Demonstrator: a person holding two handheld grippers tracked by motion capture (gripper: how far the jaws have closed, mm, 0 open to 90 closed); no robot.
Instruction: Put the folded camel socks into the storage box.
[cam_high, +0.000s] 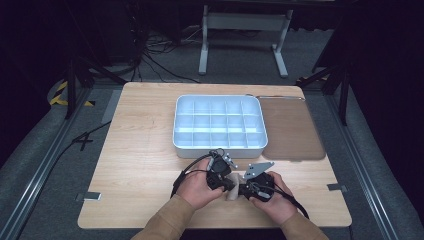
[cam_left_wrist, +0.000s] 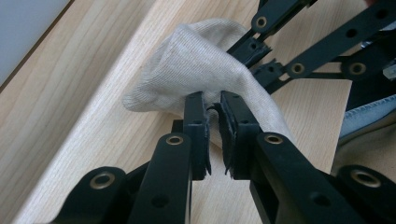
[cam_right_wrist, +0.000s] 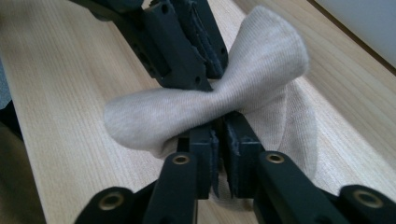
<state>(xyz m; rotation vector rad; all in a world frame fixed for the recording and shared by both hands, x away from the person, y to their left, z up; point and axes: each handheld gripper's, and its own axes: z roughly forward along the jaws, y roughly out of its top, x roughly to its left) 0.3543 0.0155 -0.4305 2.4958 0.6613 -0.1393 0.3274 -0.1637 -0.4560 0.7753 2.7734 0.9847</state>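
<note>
The left gripper (cam_high: 227, 183) is pinching one side of the beige sock (cam_right_wrist: 205, 105), and the right gripper (cam_high: 244, 189) is pinching the other side (both sets of jaws are squeezed onto the cloth). The sock is hanging between them, just above the wooden table (cam_high: 140, 165), near the white tray (cam_high: 220, 145).

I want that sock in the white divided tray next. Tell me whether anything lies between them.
Nothing visible does. The sock, pinched between the left gripper and right gripper, sits just in front of the tray, with bare table between them.
</note>
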